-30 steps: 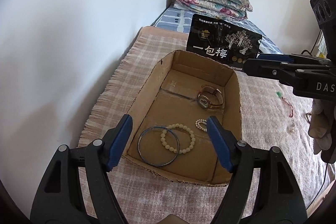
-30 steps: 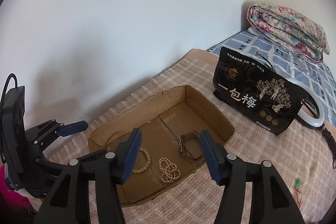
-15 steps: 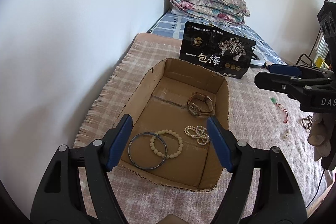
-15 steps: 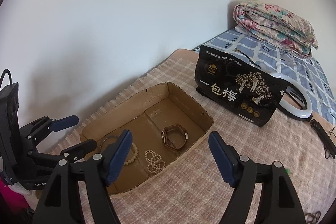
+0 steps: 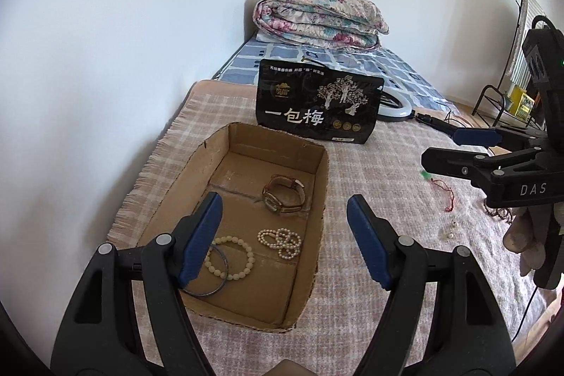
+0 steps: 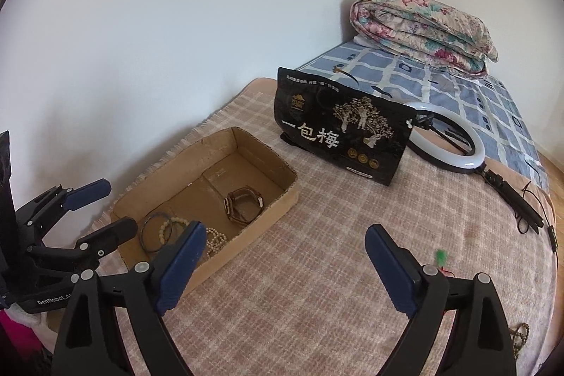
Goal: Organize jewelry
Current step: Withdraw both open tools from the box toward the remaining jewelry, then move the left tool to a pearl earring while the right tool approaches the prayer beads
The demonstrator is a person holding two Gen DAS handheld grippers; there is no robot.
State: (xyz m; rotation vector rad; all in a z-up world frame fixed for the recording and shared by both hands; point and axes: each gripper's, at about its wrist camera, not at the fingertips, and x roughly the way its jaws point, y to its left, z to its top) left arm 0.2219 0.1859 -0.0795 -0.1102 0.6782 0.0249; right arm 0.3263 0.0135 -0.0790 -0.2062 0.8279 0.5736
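An open cardboard box (image 5: 322, 199) (image 6: 282, 196) lies on a plaid blanket. In it are a brown-strap watch (image 5: 283, 198) (image 6: 243, 205), a white pearl string (image 5: 280, 240), a cream bead bracelet (image 5: 231, 256) and a dark bangle (image 5: 211, 284). A red cord with a green tassel (image 5: 442, 187) (image 6: 440, 259), small pearl pieces (image 5: 449, 233) and a brown bead strand (image 6: 518, 340) lie on the blanket to the right. My left gripper (image 5: 285, 224) is open and empty over the box's near end. My right gripper (image 6: 282, 249) is open and empty, over the blanket right of the box.
A black snack bag (image 5: 319, 106) stands behind the box. A ring light (image 6: 454, 136) on a black handle lies behind the bag. A folded floral quilt (image 5: 320, 16) sits at the far end of the bed. The wall runs along the left.
Both grippers have drawn back and to the right from the box. The right gripper's jaws have widened, and it now hangs over bare blanket instead of the box.
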